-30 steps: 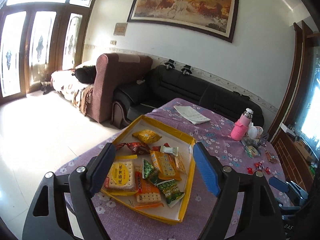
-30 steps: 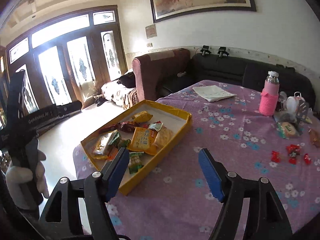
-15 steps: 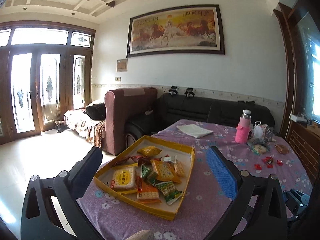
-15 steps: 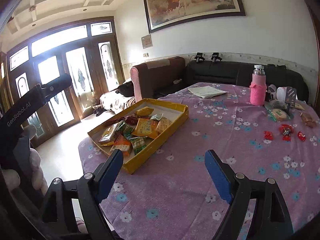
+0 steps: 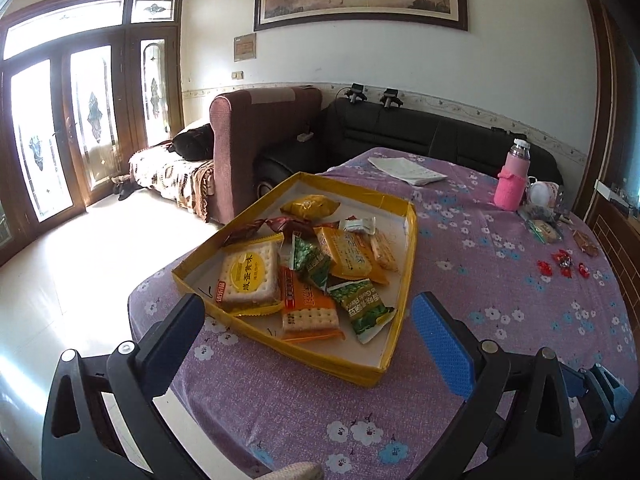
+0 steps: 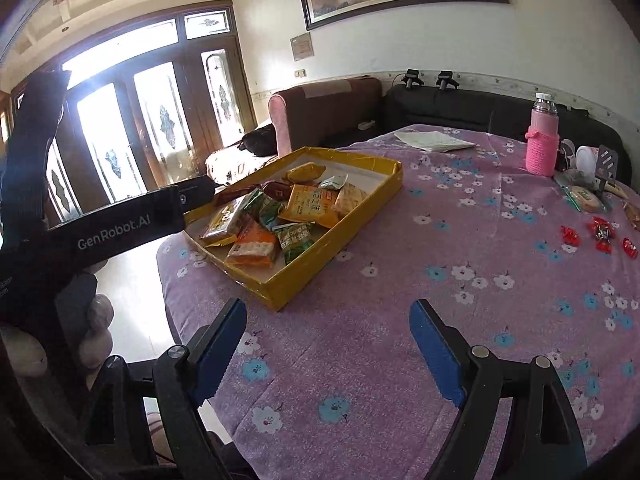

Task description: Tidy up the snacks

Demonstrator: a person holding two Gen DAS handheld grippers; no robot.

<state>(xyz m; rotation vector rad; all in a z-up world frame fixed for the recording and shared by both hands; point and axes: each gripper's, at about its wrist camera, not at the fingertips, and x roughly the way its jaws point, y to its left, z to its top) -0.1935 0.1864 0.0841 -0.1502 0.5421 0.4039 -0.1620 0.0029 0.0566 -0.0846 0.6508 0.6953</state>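
A shallow yellow tray (image 5: 320, 360) sits at the near left of the purple flowered table. It holds several packets: a round-cracker pack (image 5: 248, 276), an orange cracker pack (image 5: 308, 312), green pea packs (image 5: 360, 308) and a yellow pack (image 5: 308, 205). My left gripper (image 5: 308, 300) hovers just in front of the tray, open, with nothing between its blue pads. My right gripper (image 6: 328, 306) is open and empty over bare cloth, to the right of the tray's (image 6: 332, 240) near corner. Red candies (image 6: 596, 232) lie loose at the far right.
A pink-sleeved bottle (image 6: 542, 148), a wrapped snack (image 6: 584, 196) and small clutter stand at the back right. Folded papers (image 5: 408, 170) lie at the far edge. A gloved hand (image 6: 96, 320) holds the left tool. Sofas stand beyond the table, whose edge drops off left of the tray.
Both grippers have sunk toward the table and tipped downward. Their jaws stand wider than a second ago. The snacks in the tray have not moved.
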